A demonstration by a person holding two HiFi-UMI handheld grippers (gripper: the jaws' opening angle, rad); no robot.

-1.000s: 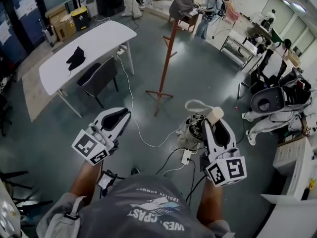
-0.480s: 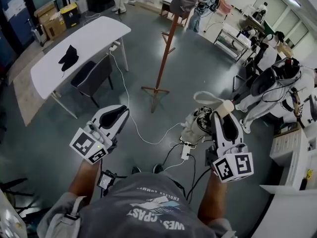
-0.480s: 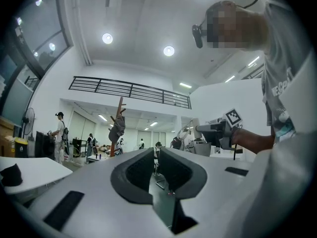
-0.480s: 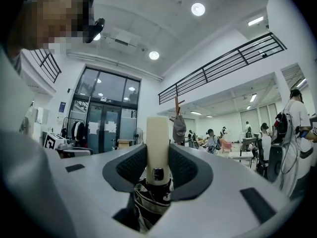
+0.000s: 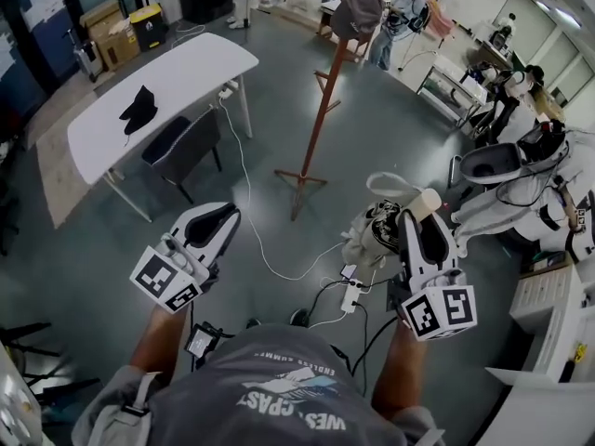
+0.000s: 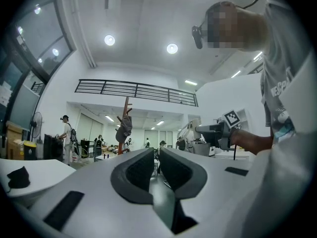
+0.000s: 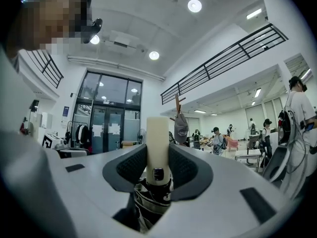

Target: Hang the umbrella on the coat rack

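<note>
Right gripper (image 5: pixel 419 217): 2 jaws clamped on cream-handled folded patterned umbrella (image 7: pixel 158 148). Left gripper (image 5: pixel 217 216): jaws nearly together (thin slit), nothing held. Brown wooden coat rack (image 5: pixel 317 119) stands well apart, ahead.

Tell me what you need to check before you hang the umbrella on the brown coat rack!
1. Umbrella gripped: ok. The right hand-held gripper is shut on its cream handle.
2. Left hand-held gripper free to help: ok. Its jaws are nearly together with nothing between them.
3. Strap loop clear for hooking: ok. It sticks out beside the handle.
4. Free peg on the coat rack: ok. A cap hangs at the top, and the lower pegs look bare.
5. Floor safe to walk: not ok. A white cable lies across the way.
6. Rack close enough: not ok. It stands well ahead.
</note>
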